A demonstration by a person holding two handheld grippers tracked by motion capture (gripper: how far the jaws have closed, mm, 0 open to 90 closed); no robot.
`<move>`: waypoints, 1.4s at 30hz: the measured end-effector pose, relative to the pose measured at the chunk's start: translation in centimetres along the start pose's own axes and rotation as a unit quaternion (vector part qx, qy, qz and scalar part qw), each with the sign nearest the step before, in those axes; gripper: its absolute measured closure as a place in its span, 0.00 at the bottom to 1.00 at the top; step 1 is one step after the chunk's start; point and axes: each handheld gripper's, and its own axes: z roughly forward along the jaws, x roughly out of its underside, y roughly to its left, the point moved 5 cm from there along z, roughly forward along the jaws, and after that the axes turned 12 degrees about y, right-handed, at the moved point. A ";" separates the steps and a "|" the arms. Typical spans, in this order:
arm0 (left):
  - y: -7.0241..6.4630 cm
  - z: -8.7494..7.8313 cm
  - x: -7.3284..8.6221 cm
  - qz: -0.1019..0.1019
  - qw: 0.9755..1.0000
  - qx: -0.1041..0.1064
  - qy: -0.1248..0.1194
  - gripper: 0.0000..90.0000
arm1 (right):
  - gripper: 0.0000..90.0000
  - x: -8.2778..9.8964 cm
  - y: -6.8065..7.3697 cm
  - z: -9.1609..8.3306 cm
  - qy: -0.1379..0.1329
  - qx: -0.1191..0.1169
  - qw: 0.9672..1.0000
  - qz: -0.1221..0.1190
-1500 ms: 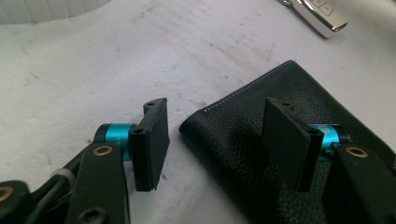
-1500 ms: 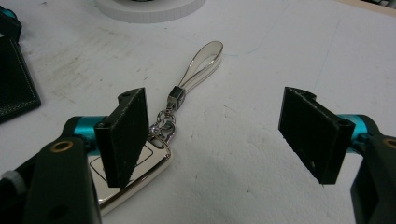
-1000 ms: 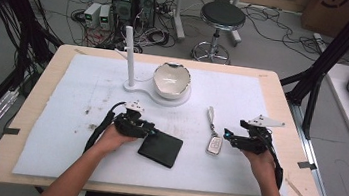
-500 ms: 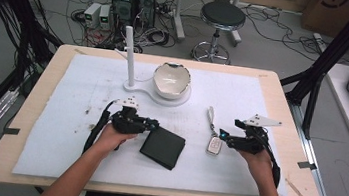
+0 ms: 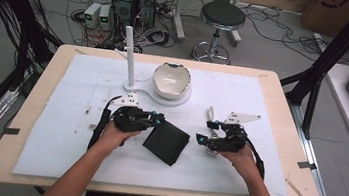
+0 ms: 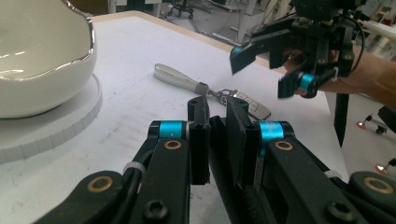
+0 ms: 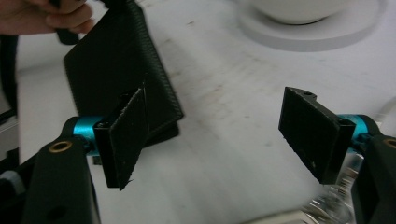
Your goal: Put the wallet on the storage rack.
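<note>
**Wallet clamped at edge by left gripper; right gripper spread, closing in**

Left gripper (image 5: 155,121): jaws together on the near edge of the black wallet (image 5: 167,142). The left gripper view shows a thin dark edge pinched between the pads (image 6: 200,149). They have just closed down on it. The wallet lies mid-mat, its gripped side apparently tipped up off the mat (image 5: 262,104), though the high view is too coarse to be sure. An edge grip makes sense: the wallet is flat, so one side is all the jaws can get around.

Right gripper (image 5: 201,140): jaws wide apart, holding nothing, aimed at the wallet's free side (image 7: 116,70). Likely it means to take the opposite flap so the two can open it.

Key fob (image 6: 247,105) with grey strap sits just beside the right gripper, untouched. White bowl (image 5: 171,79) on its stand is well behind.
</note>
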 end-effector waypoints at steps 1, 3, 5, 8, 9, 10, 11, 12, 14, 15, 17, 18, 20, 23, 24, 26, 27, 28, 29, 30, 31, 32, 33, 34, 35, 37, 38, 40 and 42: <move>-0.2 0.1 -0.3 0.008 1.000 0.002 0.000 0.88 | 0.29 -0.1 0.3 0.4 0.003 -0.012 1.000 -0.002; -0.3 0.2 -0.4 0.011 1.000 0.003 0.001 0.88 | 0.33 -0.3 0.7 1.2 0.016 -0.036 0.999 -0.011; -0.5 0.3 -0.6 0.014 1.000 0.006 -0.002 0.88 | 0.33 -0.3 0.8 2.0 0.028 -0.052 0.998 -0.015; -0.6 0.5 -0.8 0.016 1.000 0.010 -0.004 0.88 | 0.38 -0.2 0.9 3.0 0.048 -0.078 0.996 -0.016; -0.7 0.5 -0.8 0.015 1.000 0.013 -0.006 0.88 | 0.40 -0.1 1.0 3.3 0.054 -0.085 0.995 -0.018; -0.7 0.5 -0.8 0.015 1.000 0.013 -0.006 0.88 | 0.40 -0.1 1.0 3.3 0.054 -0.085 0.995 -0.018; -0.7 0.5 -0.9 0.014 1.000 0.016 -0.007 0.88 | 0.48 0.0 1.2 3.7 0.068 -0.098 0.993 -0.023; -0.7 0.5 -0.9 0.014 1.000 0.017 -0.008 0.88 | 0.53 0.1 1.3 3.8 0.075 -0.105 0.991 -0.032; -0.7 0.5 -0.9 0.014 1.000 0.016 -0.007 0.88 | 0.65 0.1 1.7 4.0 0.084 -0.116 0.989 -0.046; -0.7 0.4 -0.8 0.014 1.000 0.017 -0.005 0.88 | 0.68 0.1 1.8 4.0 0.085 -0.111 0.989 -0.051; -0.6 0.3 -0.8 0.013 1.000 0.020 -0.004 0.88 | 0.76 0.1 1.8 3.7 0.083 -0.113 0.989 -0.057; -0.6 0.3 -0.8 0.013 1.000 0.020 -0.003 0.88 | 0.76 0.1 1.8 3.7 0.083 -0.113 0.989 -0.057; -0.6 0.1 -0.8 0.007 1.000 0.021 -0.004 0.87 | 0.84 0.0 1.7 3.1 0.072 -0.118 0.988 -0.067; -0.5 -0.1 -0.7 -0.006 1.000 0.017 -0.003 0.79 | 0.88 -0.2 2.1 2.6 0.061 -0.121 0.988 -0.078; -0.5 -0.1 -0.7 -0.006 1.000 0.017 -0.003 0.73 | 0.88 -0.3 2.2 2.4 0.060 -0.122 0.987 -0.083; -0.3 0.0 -0.5 -0.025 0.999 0.019 0.009 0.57 | 0.89 -0.5 2.6 2.1 0.056 -0.119 0.986 -0.098; -0.3 0.0 -0.5 -0.025 0.999 0.019 0.009 0.52 | 0.89 -0.5 2.6 2.1 0.056 -0.119 0.986 -0.098; -0.3 0.1 -0.2 -0.034 0.999 0.026 0.024 0.47 | 0.89 -0.5 2.7 2.0 0.053 -0.116 0.986 -0.106; -0.3 0.1 -0.2 -0.034 0.999 0.026 0.024 0.46 | 0.89 -0.5 2.7 2.0 0.053 -0.116 0.986 -0.106; -0.2 0.1 0.0 -0.035 0.999 0.028 0.031 0.46 | 0.89 -0.5 2.7 1.9 0.051 -0.114 0.986 -0.109; -0.2 0.1 0.2 -0.038 0.998 0.035 0.035 0.46 | 0.90 -0.7 2.6 1.5 0.045 -0.104 0.987 -0.112; -0.3 0.2 0.5 -0.040 0.997 0.047 0.043 0.46 | 0.90 -0.8 2.6 1.4 0.040 -0.102 0.987 -0.115; -0.3 0.3 0.7 -0.040 0.996 0.055 0.052 0.47 | 0.90 -0.9 2.5 1.2 0.035 -0.098 0.988 -0.116; -0.3 0.3 0.7 -0.040 0.996 0.055 0.052 0.47 | 0.91 -1.0 2.5 1.0 0.029 -0.097 0.988 -0.118; -0.4 0.5 0.9 -0.039 0.995 0.063 0.063 0.49 | 0.91 -1.1 2.5 0.9 0.027 -0.096 0.988 -0.121; -0.7 0.7 1.3 -0.017 0.995 0.065 0.074 0.60 | 0.91 -1.2 2.4 0.8 0.024 -0.088 0.988 -0.124; -0.7 0.7 1.3 -0.017 0.995 0.065 0.074 0.68 | 0.91 -1.2 2.3 0.8 0.025 -0.087 0.988 -0.124; -0.6 0.4 1.3 -0.012 0.996 0.070 0.050 0.79 | 0.90 -1.2 2.2 0.7 0.025 -0.084 0.989 -0.117; -0.7 0.3 1.4 -0.004 0.996 0.069 0.048 0.81 | 0.89 -1.2 2.1 0.7 0.021 -0.081 0.990 -0.113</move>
